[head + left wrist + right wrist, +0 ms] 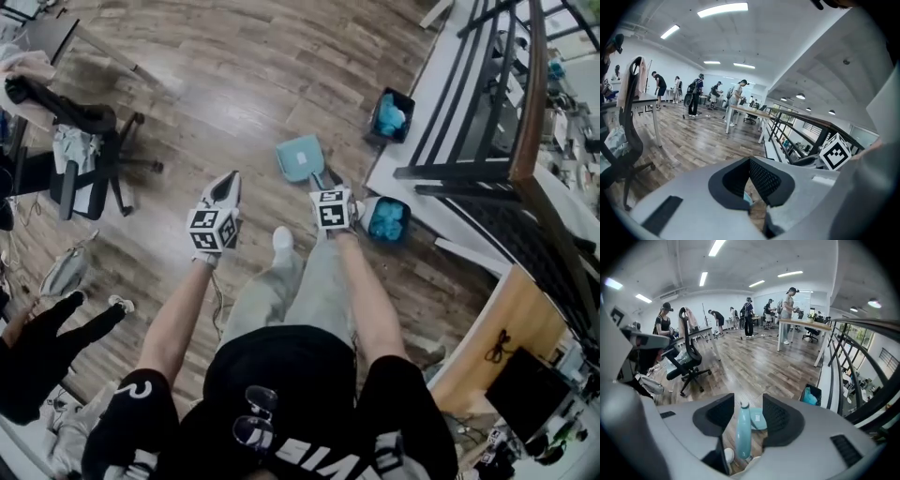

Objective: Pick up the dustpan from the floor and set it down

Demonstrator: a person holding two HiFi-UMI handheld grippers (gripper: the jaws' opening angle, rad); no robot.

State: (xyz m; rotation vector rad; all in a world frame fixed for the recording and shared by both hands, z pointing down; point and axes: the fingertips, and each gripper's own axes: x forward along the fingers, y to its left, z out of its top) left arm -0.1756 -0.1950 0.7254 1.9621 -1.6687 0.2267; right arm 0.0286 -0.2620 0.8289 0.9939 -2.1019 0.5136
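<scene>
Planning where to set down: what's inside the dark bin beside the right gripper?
The dark bin holds crumpled bright blue material that fills most of it. Anything beneath that, and the bin's bottom, is covered.

Dustpan [300, 157] on floor [234, 84], handle between right claw's [746, 408] jaws, bin [391, 114] rightward
</scene>
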